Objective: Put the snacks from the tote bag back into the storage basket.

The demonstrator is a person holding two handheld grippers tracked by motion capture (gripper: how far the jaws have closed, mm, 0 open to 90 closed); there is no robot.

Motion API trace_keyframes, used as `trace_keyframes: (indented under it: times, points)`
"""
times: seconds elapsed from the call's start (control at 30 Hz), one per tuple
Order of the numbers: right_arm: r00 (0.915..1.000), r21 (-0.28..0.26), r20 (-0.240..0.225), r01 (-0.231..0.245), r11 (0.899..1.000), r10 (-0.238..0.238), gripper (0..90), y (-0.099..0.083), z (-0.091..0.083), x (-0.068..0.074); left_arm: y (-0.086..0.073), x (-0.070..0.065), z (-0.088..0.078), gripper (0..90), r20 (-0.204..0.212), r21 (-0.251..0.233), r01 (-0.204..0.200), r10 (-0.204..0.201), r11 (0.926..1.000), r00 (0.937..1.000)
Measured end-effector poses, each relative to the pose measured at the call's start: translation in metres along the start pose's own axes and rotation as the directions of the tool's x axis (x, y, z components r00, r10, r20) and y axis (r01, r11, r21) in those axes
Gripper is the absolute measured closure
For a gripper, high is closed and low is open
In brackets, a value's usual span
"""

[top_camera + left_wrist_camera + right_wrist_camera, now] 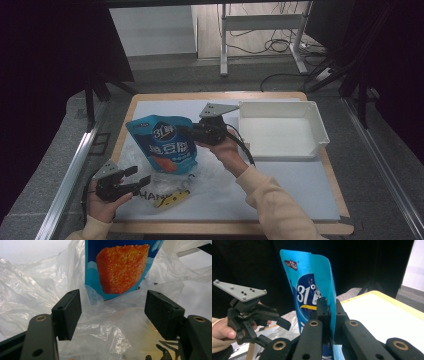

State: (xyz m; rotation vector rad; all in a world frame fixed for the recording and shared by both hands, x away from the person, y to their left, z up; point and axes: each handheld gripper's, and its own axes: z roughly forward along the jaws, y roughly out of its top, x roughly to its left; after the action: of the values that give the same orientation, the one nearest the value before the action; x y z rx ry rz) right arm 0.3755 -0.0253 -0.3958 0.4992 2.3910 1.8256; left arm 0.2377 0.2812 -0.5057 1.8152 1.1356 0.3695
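Nearest to the high camera, the person's left hand holds the left gripper (136,180) low at the near left of the tabletop (300,190), its fingers (67,312) spread wide with nothing pinched between them. They point at a crumpled clear plastic bag (105,330) with dark lettering that lies on the white sheet in front of them. A yellow thing (167,201) shows through the film at its near edge, though I can't tell what it is

Further in, the right gripper (329,315) has its fingers clamped on the side edge of a blue snack pouch (162,142), holding it upright above the bag, with the pouch's bottom down among the plastic. A white tray (320,132) sits well apart at the far right of the tabletop, with nothing in it

The pouch looks light and puffy, the sort of glossy film that slips easily and crackles. Its belly would give way under a squeeze, and whatever is inside could be crushed, so the flat sealed border, where the fingers bite now, seems the safest place to hold it. The bag looks flimsier still: soft, thin and clingy, likely to drag along with the pouch. My guess is the open fingers would do best pinching a loose fold of it near the mouth
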Motion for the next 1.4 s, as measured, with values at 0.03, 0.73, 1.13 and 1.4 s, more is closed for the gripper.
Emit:
trace_keyframes:
  times: [0.03, 0.73, 1.13, 1.4]
  points:
    - [1.0000, -0.003, -0.002, 0.006, 1.000, -0.006, 87.6, 0.000, 0.000, 0.001, 0.000, 0.000, 0.000, 29.9, 0.000, 0.001, 0.000, 0.000, 1.0000, 1.0000]
    - [0.9998, -0.045, -0.010, 0.015, 0.999, -0.015, 88.0, 0.008, 0.005, 0.008, 0.000, -0.001, 0.000, 29.9, 0.004, 0.006, -0.002, 0.002, 1.0000, 1.0000]
    - [0.9999, -0.062, -0.003, 0.015, 0.998, -0.016, 88.2, 0.014, 0.008, 0.011, 0.000, 0.000, 0.001, 30.1, 0.002, 0.008, -0.007, 0.007, 0.9999, 1.0000]
    - [0.9997, -0.074, -0.006, 0.022, 0.997, -0.022, 88.4, 0.020, 0.011, 0.015, -0.001, 0.000, 0.001, 30.5, 0.002, 0.013, -0.010, 0.010, 0.9999, 0.9999]
